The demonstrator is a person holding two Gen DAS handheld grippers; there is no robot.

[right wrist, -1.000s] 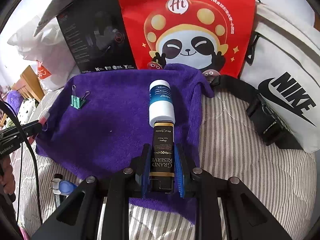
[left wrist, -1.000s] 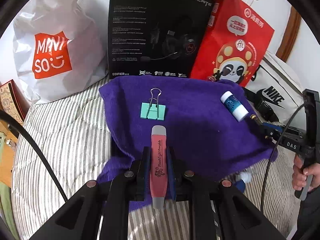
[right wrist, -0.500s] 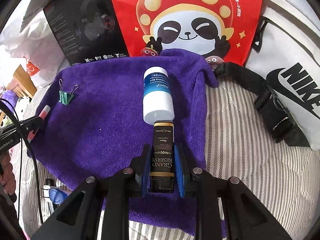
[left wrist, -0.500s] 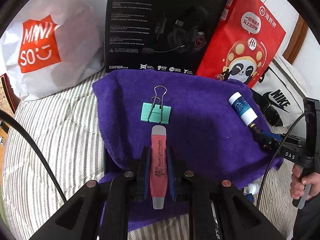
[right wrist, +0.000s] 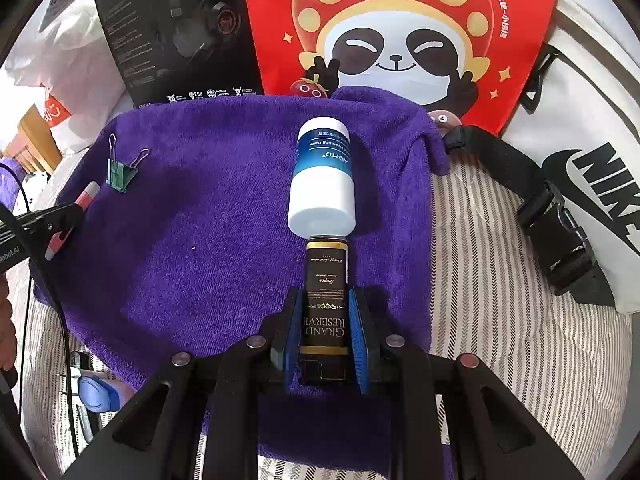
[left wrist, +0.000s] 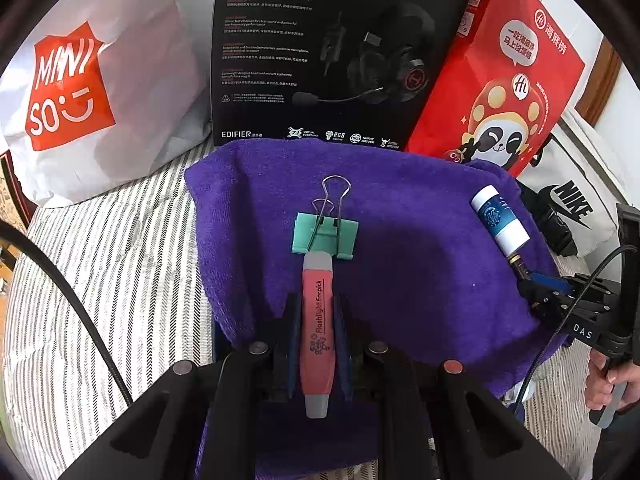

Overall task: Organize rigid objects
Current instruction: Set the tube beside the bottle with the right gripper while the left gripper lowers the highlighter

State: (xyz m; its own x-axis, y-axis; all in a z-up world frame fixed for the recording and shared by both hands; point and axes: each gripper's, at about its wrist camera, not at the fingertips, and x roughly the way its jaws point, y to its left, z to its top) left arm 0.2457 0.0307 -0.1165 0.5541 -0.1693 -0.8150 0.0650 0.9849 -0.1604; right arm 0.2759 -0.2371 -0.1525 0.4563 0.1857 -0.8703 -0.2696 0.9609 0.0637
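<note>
The left gripper (left wrist: 316,320) is clamped on a pink earpick (left wrist: 317,328), its tip near the green binder clip (left wrist: 325,235); the right gripper (right wrist: 325,332) clamps a dark box (right wrist: 325,300) against the white bottle (right wrist: 322,178), probably to line them up on the purple towel (right wrist: 208,240)

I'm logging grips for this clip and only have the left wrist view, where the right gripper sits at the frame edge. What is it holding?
Observer: The right gripper is shut on a black tube with gold bands, lettered Grand Reserve.
Operator: Does its tip meet the blue-and-white bottle?
Observer: In the right wrist view the tube's front end sits right at the white end of the bottle, which lies on the purple towel. Contact looks likely, but I cannot be sure.
Operator: Is anything off the towel near that gripper?
Observer: A small blue plastic object lies on the striped bedding by the towel's near left corner.
</note>
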